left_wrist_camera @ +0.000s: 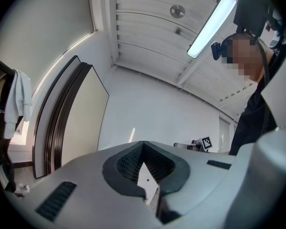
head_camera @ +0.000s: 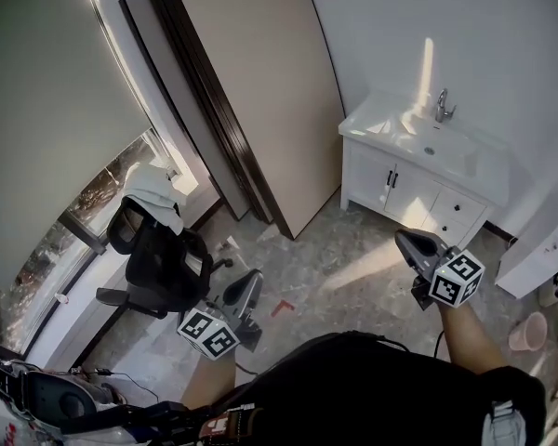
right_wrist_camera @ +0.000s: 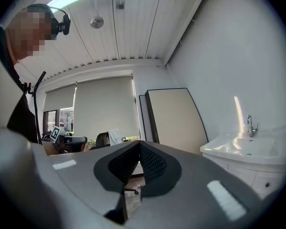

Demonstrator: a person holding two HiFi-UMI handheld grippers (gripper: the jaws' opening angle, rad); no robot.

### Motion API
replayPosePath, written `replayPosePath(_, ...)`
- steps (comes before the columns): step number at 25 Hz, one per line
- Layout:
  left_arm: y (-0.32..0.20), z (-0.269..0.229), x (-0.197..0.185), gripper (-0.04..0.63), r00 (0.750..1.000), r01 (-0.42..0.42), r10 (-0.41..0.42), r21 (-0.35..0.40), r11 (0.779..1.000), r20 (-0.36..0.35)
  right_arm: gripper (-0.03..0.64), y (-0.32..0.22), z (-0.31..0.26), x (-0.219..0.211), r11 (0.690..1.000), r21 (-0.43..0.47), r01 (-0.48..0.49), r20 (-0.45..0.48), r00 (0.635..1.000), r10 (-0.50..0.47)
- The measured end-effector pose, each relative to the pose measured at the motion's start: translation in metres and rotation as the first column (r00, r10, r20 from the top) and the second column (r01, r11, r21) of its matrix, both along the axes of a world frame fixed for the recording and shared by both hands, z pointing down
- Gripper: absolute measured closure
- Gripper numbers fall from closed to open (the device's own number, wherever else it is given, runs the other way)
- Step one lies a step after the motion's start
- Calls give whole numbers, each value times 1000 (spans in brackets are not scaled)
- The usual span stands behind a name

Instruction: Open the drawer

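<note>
The drawer (head_camera: 458, 208) is closed, on the right side of the white sink cabinet (head_camera: 367, 177) by the wall. It is just ahead of the right gripper (head_camera: 409, 242), the nearer one. The left gripper (head_camera: 251, 284) is far off. Both have jaws pressed together, holding nothing.

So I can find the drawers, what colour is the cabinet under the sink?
The cabinet is white, with small dark handles; clearest in the head view.

Vanity cabinet (head_camera: 388, 186) stands right of the door panel (head_camera: 260, 82), chair (head_camera: 163, 268) left
</note>
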State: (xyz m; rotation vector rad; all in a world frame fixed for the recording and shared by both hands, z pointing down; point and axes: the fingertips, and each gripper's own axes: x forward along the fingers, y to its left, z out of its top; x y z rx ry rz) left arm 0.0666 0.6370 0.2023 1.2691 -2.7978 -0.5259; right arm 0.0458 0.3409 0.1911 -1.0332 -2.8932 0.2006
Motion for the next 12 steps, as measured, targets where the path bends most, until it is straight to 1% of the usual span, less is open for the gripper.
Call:
replayPosePath(4,-44,1,-37,604,1000,10,-10,15,1000,-3,615,-36,-3,-45,1000,4,28,2,1000,-28)
replayPosePath(8,-81,4,-73,604,1000,7,-7,4,1000,-17,615,-67,2,-80,999,6,42,-8,999,-42)
replayPosePath(12,-119,3,-114,604,999,-22,22,-7,1000,-23,615,-98,4,-119,1000,5,30,-17,999,-30)
